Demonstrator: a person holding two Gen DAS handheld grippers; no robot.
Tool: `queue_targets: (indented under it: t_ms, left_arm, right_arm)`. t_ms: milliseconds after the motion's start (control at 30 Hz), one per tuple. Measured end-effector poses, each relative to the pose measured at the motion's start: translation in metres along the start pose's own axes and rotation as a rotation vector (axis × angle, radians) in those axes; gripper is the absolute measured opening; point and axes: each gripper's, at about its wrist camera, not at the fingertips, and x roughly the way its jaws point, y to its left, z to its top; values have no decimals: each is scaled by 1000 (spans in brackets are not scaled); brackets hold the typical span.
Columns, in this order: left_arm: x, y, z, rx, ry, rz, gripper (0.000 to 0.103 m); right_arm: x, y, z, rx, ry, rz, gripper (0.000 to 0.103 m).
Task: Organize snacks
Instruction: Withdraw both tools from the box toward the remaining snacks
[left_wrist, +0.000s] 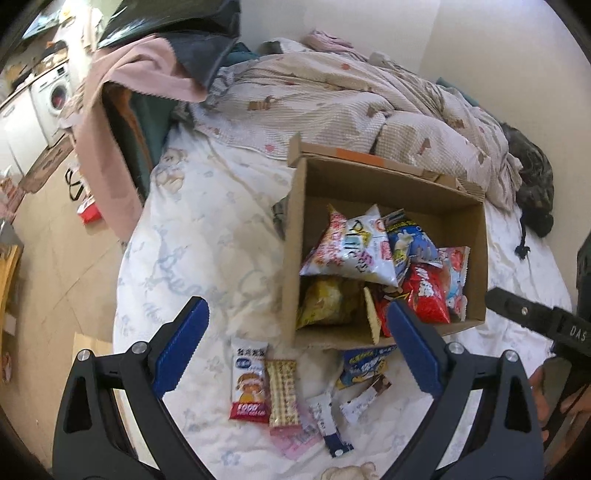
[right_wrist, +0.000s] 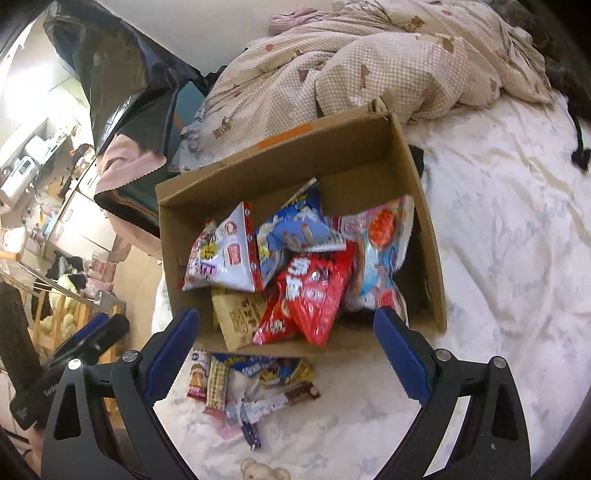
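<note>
Both grippers — left (left_wrist: 297, 334), right (right_wrist: 286, 341) — hover, jaws apart; next, grab loose packets (left_wrist: 284, 391) at 6 o'clock of the box (left_wrist: 295, 236).

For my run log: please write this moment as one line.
left claw: open, empty | right claw: open, empty | cardboard box: holds bags | small snacks: on bed sheet

Home bedroom: rumpled quilt (left_wrist: 354, 96) on bed, washing machine (left_wrist: 55, 96) beyond.

bed (left_wrist: 207, 236) with box (left_wrist: 295, 236), snacks (left_wrist: 282, 391)
</note>
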Motion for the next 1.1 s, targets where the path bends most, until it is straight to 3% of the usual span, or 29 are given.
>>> queue_targets:
  t_ms: [267, 400, 700, 800, 867, 1100]
  left_arm:
    - [-10, 40, -29, -137, 73, 19, 96]
    - [-13, 41, -49, -103, 80, 150, 96]
    - [2, 52, -61, -186, 159, 138, 96]
    - [5, 48, -60, -185, 152, 174, 96]
    - [3, 45, -58, -165, 133, 203, 96]
    - [7, 41, -59, -124, 143, 205, 96]
  right_arm:
    - [-2, 0, -36, 4, 59, 5, 98]
    - [6, -2, -54, -4, 105, -20, 98]
    - [57, -16, -91, 136, 295, 39, 98]
    - [85, -17, -103, 186, 350, 9, 96]
    - [99, -17, -107, 213, 376, 13, 85]
    - [128, -4, -100, 185, 350, -111, 81]
